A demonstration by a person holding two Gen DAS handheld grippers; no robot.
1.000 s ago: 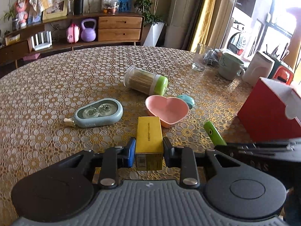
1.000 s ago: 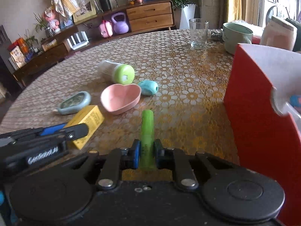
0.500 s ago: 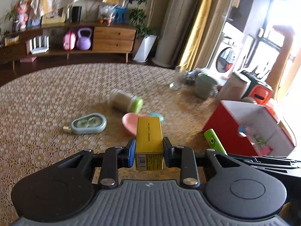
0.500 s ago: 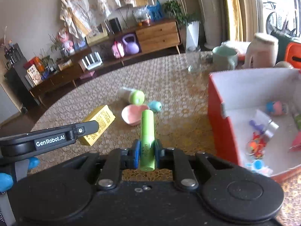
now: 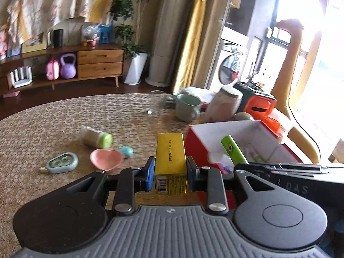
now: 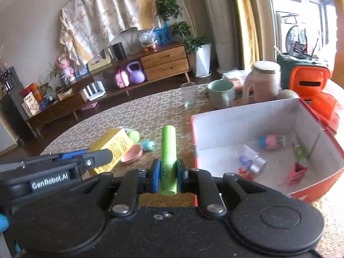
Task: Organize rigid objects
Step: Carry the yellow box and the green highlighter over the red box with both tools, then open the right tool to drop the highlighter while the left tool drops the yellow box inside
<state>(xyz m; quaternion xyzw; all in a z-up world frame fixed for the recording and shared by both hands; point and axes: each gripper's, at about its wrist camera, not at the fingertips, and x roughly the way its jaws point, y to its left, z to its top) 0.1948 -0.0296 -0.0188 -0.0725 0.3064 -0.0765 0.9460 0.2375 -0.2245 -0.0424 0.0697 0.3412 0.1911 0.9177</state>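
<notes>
My left gripper (image 5: 171,177) is shut on a yellow box (image 5: 170,157) and holds it in the air above the table, left of the red box (image 5: 196,148). My right gripper (image 6: 168,174) is shut on a green tube (image 6: 168,157), raised beside the red box's (image 6: 318,182) left wall. The red box is open and white inside, with several small items. The yellow box (image 6: 111,148) and left gripper (image 6: 94,161) show in the right wrist view; the green tube (image 5: 233,150) shows in the left wrist view.
On the patterned table (image 5: 43,124) lie a pink heart dish (image 5: 106,159), a pale blue tape dispenser (image 5: 62,163), a teal piece (image 5: 126,151) and a toothpick jar with a green lid (image 5: 96,137). A green mug (image 5: 187,109), a glass (image 6: 188,96) and a white jug (image 6: 263,81) stand behind.
Both grippers have risen and moved toward the red box with their objects held. The box's open inside now shows from above in both views.
</notes>
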